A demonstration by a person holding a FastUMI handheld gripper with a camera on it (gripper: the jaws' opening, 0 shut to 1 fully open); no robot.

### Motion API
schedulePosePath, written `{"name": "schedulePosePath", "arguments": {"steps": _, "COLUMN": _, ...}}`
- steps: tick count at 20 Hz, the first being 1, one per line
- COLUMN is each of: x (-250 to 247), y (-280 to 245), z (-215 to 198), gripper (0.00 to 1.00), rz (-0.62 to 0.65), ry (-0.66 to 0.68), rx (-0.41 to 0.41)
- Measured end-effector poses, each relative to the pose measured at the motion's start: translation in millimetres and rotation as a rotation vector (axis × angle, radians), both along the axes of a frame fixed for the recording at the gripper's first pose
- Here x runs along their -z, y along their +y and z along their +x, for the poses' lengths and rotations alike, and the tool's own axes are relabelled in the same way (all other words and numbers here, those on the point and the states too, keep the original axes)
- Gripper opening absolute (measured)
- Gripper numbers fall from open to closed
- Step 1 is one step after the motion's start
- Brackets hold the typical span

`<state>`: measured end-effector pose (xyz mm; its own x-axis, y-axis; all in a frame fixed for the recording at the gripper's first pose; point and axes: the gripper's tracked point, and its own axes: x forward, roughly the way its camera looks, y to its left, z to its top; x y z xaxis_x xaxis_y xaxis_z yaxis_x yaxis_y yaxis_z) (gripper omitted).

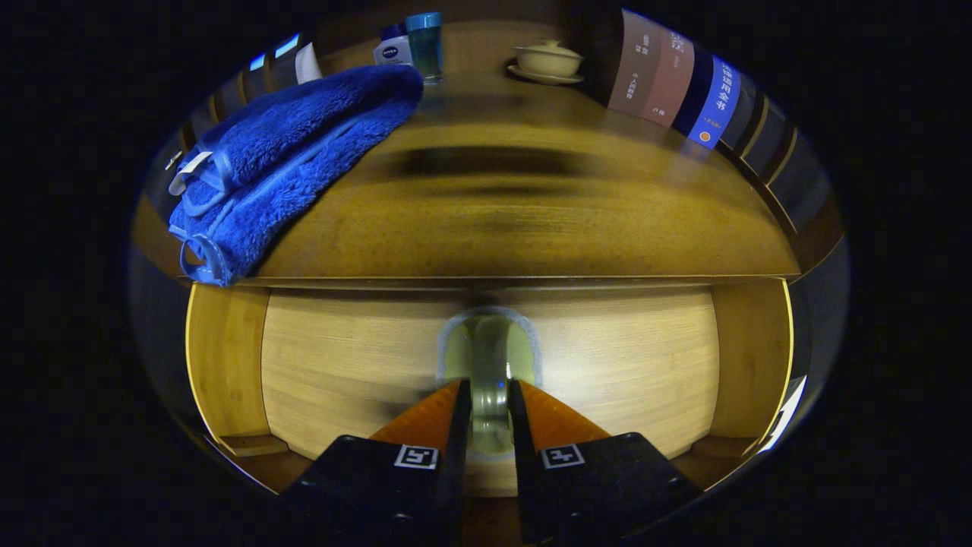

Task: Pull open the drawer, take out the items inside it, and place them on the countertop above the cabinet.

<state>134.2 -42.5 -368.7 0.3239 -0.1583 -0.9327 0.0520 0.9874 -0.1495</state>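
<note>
- Apparently I was in the take-out step: the drawer stood pulled open under the countertop
- My gripper had its fingers drawn close on a greenish rounded item over the drawer floor; both fingers seemed to press its sides
- On the countertop lay a blue towel, with two bottles and a lidded cup beyond, books alongside
- Next, I judged, the move called for lifting the item clear of the countertop's front edge and setting it on the bare wood between towel and books
</note>
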Motion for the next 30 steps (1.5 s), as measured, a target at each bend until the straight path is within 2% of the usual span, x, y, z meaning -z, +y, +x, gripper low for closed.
{"name": "schedulePosePath", "arguments": {"steps": 2, "x": -14, "y": 1, "z": 10, "gripper": 0.25, "rz": 0.005, "ry": -0.001, "rx": 0.013}}
{"name": "schedulePosePath", "arguments": {"steps": 3, "x": 1, "y": -3, "z": -2, "gripper": 0.15, "rz": 0.008, "ry": 0.002, "rx": 0.016}}
{"name": "schedulePosePath", "arguments": {"steps": 9, "x": -3, "y": 1, "z": -3, "gripper": 0.15, "rz": 0.016, "ry": -0.007, "rx": -0.011}}
{"name": "schedulePosePath", "arguments": {"steps": 12, "x": -16, "y": 2, "z": -5, "gripper": 0.15, "rz": 0.029, "ry": -0.067, "rx": -0.016}}
{"name": "schedulePosePath", "arguments": {"steps": 17, "x": -64, "y": 7, "z": -28, "gripper": 0.15, "rz": 0.068, "ry": -0.182, "rx": -0.027}}
{"name": "schedulePosePath", "arguments": {"steps": 21, "x": -116, "y": 7, "z": -40, "gripper": 0.15, "rz": 0.085, "ry": -0.326, "rx": -0.016}}
{"name": "schedulePosePath", "arguments": {"steps": 25, "x": -164, "y": 7, "z": -19, "gripper": 0.15, "rz": 0.104, "ry": -0.447, "rx": -0.014}}
{"name": "schedulePosePath", "arguments": {"steps": 30, "x": -184, "y": 4, "z": 38, "gripper": 0.15, "rz": 0.143, "ry": -0.465, "rx": 0.013}}
